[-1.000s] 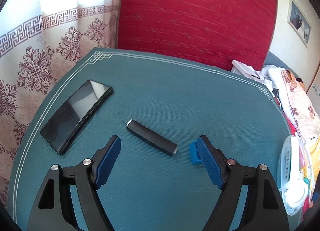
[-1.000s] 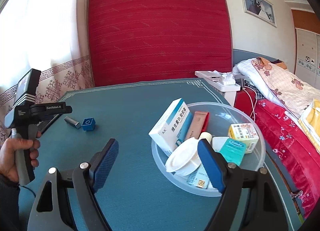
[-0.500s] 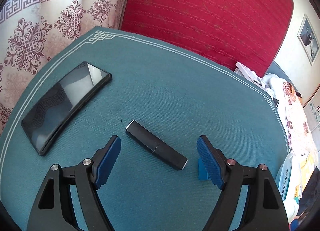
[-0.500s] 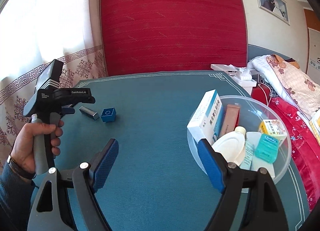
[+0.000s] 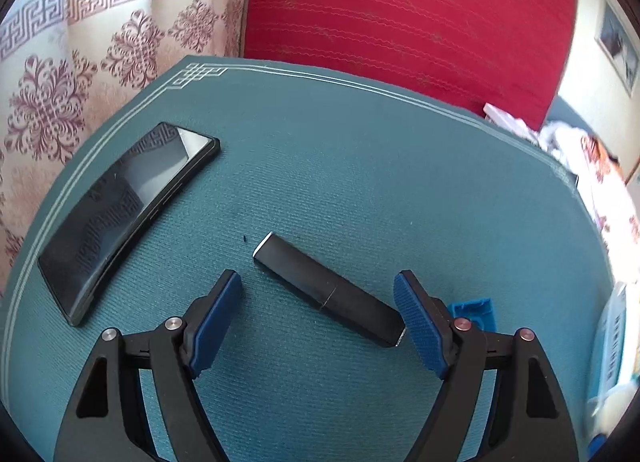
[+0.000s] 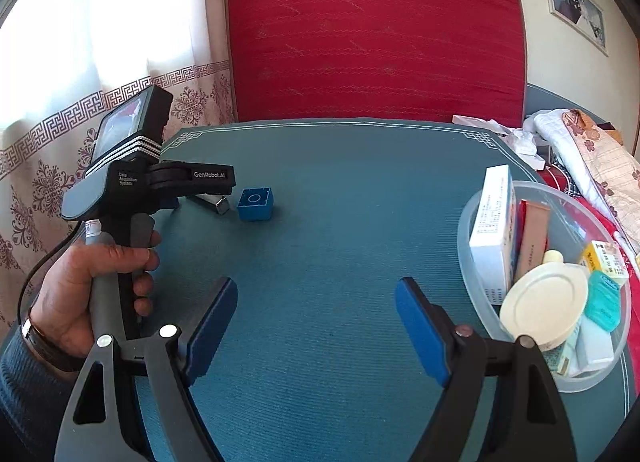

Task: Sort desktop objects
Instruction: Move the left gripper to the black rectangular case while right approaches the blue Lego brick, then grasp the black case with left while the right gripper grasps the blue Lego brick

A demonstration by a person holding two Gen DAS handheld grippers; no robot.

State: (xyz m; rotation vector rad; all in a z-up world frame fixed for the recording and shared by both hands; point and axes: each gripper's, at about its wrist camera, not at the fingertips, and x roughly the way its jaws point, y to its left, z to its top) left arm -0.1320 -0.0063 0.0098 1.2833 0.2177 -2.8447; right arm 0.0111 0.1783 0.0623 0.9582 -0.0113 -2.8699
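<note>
A black stick-shaped device (image 5: 328, 288) lies diagonally on the teal table mat (image 5: 360, 166), between the fingers of my open left gripper (image 5: 318, 306). Its lower end is close to the right pad (image 5: 420, 326). A small blue cube (image 5: 472, 312) sits just behind that pad; it also shows in the right wrist view (image 6: 255, 204). A black phone (image 5: 124, 218) lies at the left. My right gripper (image 6: 316, 326) is open and empty above the mat. The left gripper's body (image 6: 132, 186) is held by a hand there, and one end of the stick (image 6: 214, 202) peeks out.
A clear plastic bowl (image 6: 472, 206) at the right holds boxes, a white jar and several small packs. A red padded headboard (image 6: 376, 30) stands behind the table. Patterned curtains hang at the left, a bed with bedding lies at the right.
My left gripper has moved in over the black stick, which now lies between its fingers. My right gripper has swung left, so the bowl has shifted to the right edge.
</note>
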